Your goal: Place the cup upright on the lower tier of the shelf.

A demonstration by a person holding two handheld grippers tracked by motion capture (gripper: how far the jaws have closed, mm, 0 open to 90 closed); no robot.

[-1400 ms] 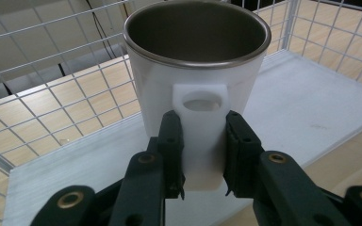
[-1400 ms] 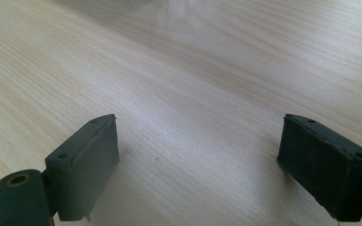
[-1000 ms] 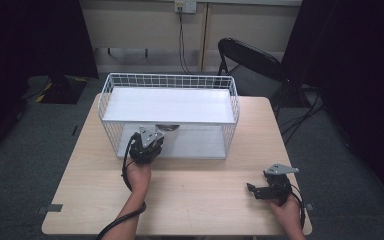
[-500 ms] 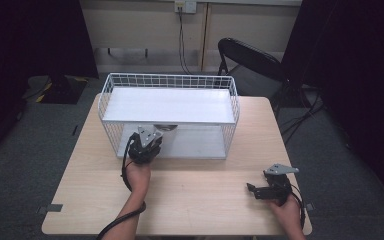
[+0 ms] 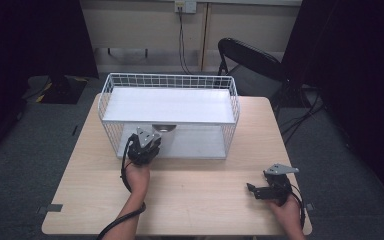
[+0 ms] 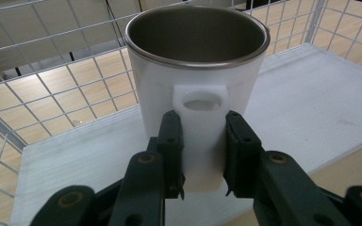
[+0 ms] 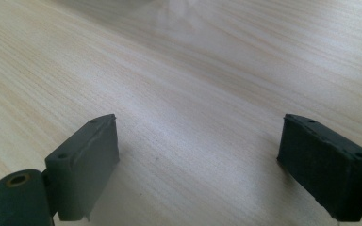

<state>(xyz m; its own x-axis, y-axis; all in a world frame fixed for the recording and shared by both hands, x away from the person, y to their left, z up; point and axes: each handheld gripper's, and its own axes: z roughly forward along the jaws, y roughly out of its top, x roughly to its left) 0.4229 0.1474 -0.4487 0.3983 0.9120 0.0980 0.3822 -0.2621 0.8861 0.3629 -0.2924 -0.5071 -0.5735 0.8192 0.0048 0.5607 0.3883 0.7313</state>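
A white mug with a steel lining [image 6: 198, 80] stands upright on the lower white shelf [image 6: 311, 108] of a wire basket rack [image 5: 170, 82]. My left gripper [image 6: 201, 155] is shut on the mug's flat white handle, one black pad on each side. From above, the left gripper [image 5: 144, 145] sits at the rack's open front, with the mug's rim [image 5: 164, 128] just showing under the upper shelf. My right gripper [image 5: 267, 189] rests low over the table at the front right, and its jaws stand wide open with nothing between the fingertips [image 7: 200, 160].
The rack's upper white shelf [image 5: 170, 105] covers most of the lower one. Wire walls [image 6: 52, 89] close the rack's back and sides. A black folding chair [image 5: 250, 57] stands behind the wooden table [image 5: 200, 200]. Cables trail from both grippers.
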